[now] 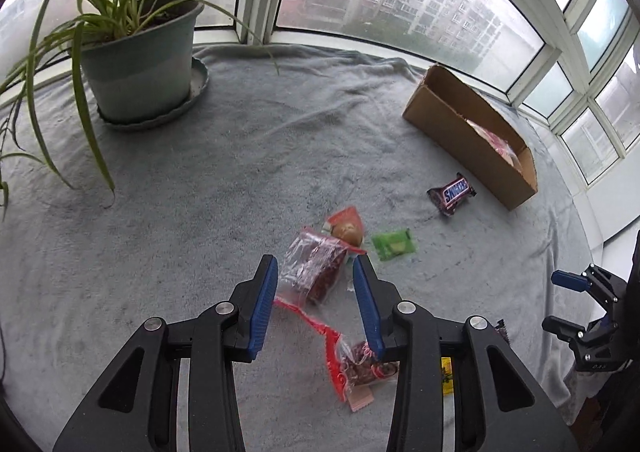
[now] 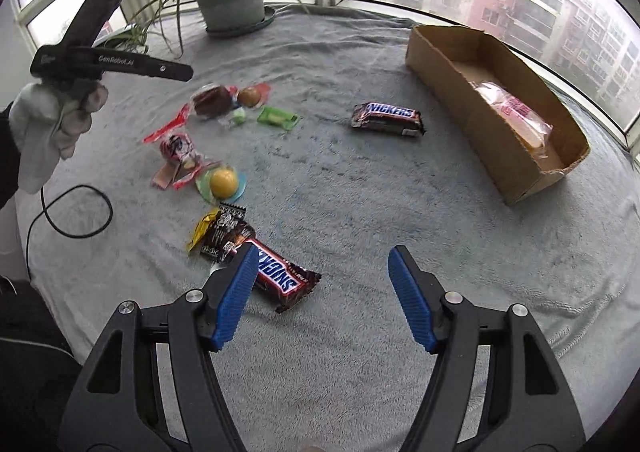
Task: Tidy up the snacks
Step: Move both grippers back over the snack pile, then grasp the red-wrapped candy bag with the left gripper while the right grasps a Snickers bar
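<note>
Left wrist view, left to right: potted plant (image 1: 136,52) in the upper left on the grey blanket (image 1: 240,156) that covers the bench; long leaves droop over the cloth, a snag risk only if a reach strays that way. At bottom centre the left gripper (image 1: 316,284) hangs with jaws open and holding nothing, straddling a clear bag of dark red snacks (image 1: 314,268). A second red-edged packet (image 1: 356,360) lies lower in the frame, under the right-hand finger. Likely fault: closing here pinches only loose film, so the bag slips or swings, or the lower packet gets dragged along. Just above sit a round brown sweet in red wrap (image 1: 348,230) and a green packet (image 1: 394,246), close enough to be nudged. Further right, a Snickers bar (image 1: 452,194) lies near the cardboard box (image 1: 444,120), which occupies the upper right and already holds a pink-wrapped item (image 1: 494,140). The box looks light; a hard drop against its wall could shove it across the cloth. Right wrist view: the right gripper (image 2: 320,284) at bottom centre, jaws wide open and empty, left finger overlapping a second Snickers bar (image 2: 280,280), which touches a black wrapper (image 2: 226,236). The bar lies off to the left of the gap, so closing now would probably miss or clip its end. The soft pile may also catch a fingertip.
</note>
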{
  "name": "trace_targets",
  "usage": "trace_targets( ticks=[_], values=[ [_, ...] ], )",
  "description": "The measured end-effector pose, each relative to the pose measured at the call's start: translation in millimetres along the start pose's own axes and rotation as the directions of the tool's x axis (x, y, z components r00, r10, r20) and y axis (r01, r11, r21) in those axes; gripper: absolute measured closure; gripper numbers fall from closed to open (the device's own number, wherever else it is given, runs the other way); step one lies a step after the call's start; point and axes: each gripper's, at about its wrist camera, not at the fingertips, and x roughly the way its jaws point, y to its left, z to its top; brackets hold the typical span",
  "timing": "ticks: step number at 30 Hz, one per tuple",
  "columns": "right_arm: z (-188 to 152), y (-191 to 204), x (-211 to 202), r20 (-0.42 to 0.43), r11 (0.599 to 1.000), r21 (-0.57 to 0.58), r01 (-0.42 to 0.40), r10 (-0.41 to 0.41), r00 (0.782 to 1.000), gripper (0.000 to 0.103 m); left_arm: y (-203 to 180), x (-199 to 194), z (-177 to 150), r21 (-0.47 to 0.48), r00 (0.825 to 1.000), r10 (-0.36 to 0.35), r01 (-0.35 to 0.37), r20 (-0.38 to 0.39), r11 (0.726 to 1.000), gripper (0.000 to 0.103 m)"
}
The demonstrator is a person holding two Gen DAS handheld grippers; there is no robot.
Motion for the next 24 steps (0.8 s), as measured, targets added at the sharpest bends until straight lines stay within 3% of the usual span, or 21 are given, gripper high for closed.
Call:
trace_targets(
  ticks=[10,20,21,22,24],
  values=[
    [2,36,31,-0.092,0.978,-0.205,-0.027,0.008,0.996,0.033,6,24,-11,0.013,0.999,0.008,-0.008,-0.047,1.0,0.061],
    [7,41,49,-0.128,0.97,-0.232,-0.067,0.038,0.991,0.033,7,40,-7,0.063,0.996,0.023,-0.018,-0.081,0.998,0.061],
    [7,41,50,-0.132,0.971,-0.227,-0.077,0.047,0.99,0.038,7,41,-7,0.066,0.996,0.02,-0.015,-0.083,0.998,0.06],
    [7,40,51,-0.14,0.972,-0.216,-0.094,0.064,0.988,0.049,7,42,-7,0.065,0.996,0.017,-0.011,-0.086,0.998,0.059],
    [7,37,53,-0.153,0.972,-0.2,-0.12,0.09,0.984,0.055,7,45,-7,0.06,0.996,0.005,0.001,-0.091,0.998,0.059]
  ],
)
